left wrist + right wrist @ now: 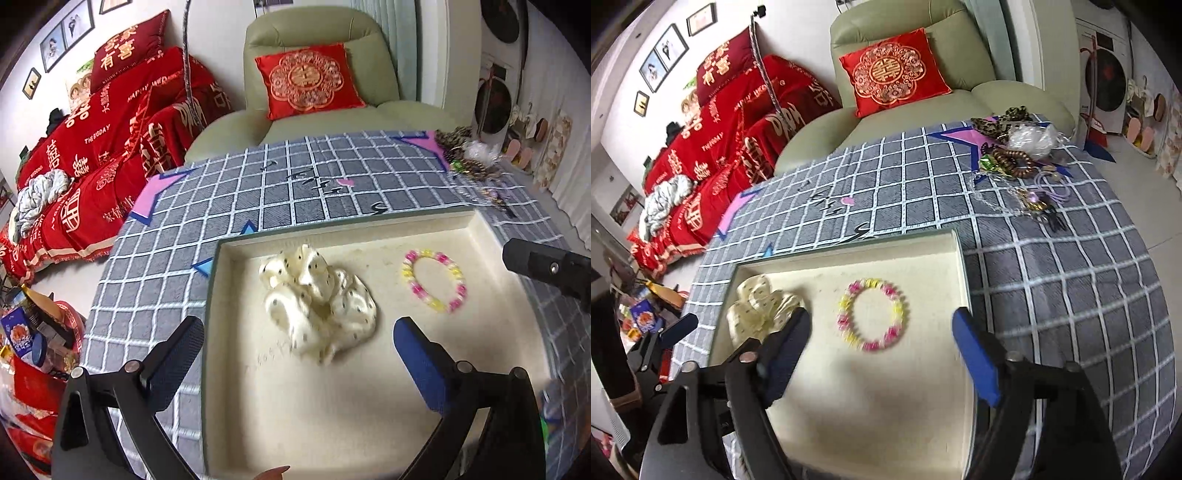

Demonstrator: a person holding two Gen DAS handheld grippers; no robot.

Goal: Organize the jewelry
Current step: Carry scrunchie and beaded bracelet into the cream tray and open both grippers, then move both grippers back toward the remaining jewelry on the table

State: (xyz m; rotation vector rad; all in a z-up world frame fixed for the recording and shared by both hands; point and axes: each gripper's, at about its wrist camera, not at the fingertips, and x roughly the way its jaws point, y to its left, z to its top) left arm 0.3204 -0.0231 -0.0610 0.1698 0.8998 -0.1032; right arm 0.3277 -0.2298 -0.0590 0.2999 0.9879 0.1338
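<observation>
Holding both tools over the tray: each is spread wide and grasps nothing.
Tray [480,221]: cream, shallow, raised rim all round; it lies flat on the checked cloth [1052,295] of the counter.
Tray edges: my left tool [298,341] straddles the left rim, one finger outside over the cloth, the other inside; my right tool [882,332] has its right finger at the right rim.
Scrunchie [319,299]: cream with dark dots, crumpled, in the left half of the tray, between my left tool's fingers as seen from the left wrist.
Bracelet [872,314]: pink and yellow beads, flat in the right half, apart from the scrunchie, lying between my right tool's fingers.
Open room: bare tray floor nearest me; bare cloth beyond the far rim.
Jewelry pile [1019,162]: tangled at the counter's far right corner, well apart from the tray.
Pose: both tools point forward and downward, side by side, left one beside the right.
</observation>
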